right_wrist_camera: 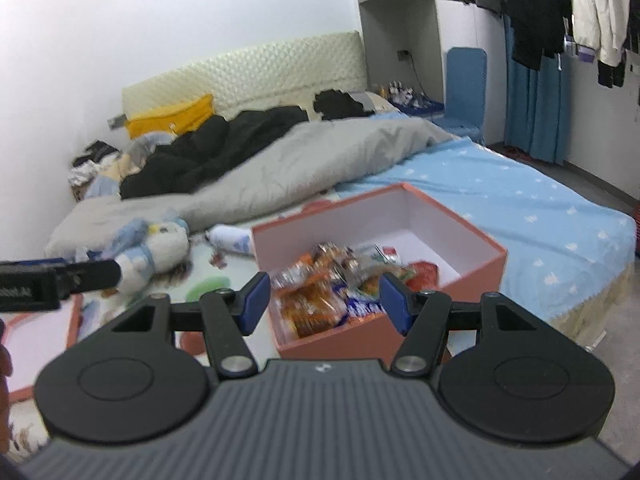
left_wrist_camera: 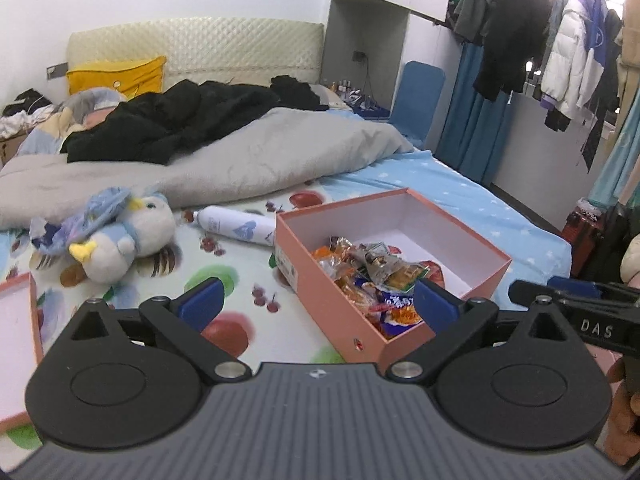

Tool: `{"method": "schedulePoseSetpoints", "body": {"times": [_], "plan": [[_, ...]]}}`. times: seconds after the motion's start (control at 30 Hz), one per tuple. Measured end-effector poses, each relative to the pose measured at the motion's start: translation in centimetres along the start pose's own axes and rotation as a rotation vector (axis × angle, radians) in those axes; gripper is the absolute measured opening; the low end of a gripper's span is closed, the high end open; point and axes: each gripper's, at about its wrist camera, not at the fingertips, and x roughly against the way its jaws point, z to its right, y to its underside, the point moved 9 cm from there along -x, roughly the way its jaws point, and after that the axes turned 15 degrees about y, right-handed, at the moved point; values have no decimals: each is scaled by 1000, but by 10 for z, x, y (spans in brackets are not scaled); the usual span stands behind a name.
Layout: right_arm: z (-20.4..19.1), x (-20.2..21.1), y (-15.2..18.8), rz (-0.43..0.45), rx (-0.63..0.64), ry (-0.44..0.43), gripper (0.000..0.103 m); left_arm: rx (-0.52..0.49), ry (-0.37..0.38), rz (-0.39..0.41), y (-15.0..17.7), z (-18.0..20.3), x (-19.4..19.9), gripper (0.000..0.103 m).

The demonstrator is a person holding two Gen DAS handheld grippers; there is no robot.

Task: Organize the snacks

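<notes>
Your left gripper: spread wide, nothing between its pads | your right gripper: partly spread, holding nothing | snacks: heaped in the near end of the open pink box on the bed | plush bird and white bottle lie left of the box

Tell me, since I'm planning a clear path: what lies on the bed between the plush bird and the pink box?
A white bottle lies on its side between the plush bird and the pink box; the left wrist view shows it best.
</notes>
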Motion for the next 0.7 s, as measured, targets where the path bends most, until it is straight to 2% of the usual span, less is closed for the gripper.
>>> {"method": "schedulePoseSetpoints", "body": {"times": [0.23,0.27,0.3,0.33,0.47,0.57,0.7], "plan": [[0,0,21,-50,24,-14,63,13,-24,-26,15,-3,-2,103],[0,0,22,-51,25,-10,68,9,-30,-31,16,-2,-2,103],[0,1,24,-49,27,-8,77,5,-33,-33,17,-2,-2,103],[-1,1,25,-45,33,-10,80,1,-34,-37,18,-1,-2,103],[-1,-1,28,-55,40,-14,83,-27,-38,-48,19,1,-3,103],[1,-3,28,-62,44,3,103,-29,-47,-48,20,1,-3,103],[3,-5,28,-64,44,12,103,-19,-51,-50,20,-1,-5,103]]}}
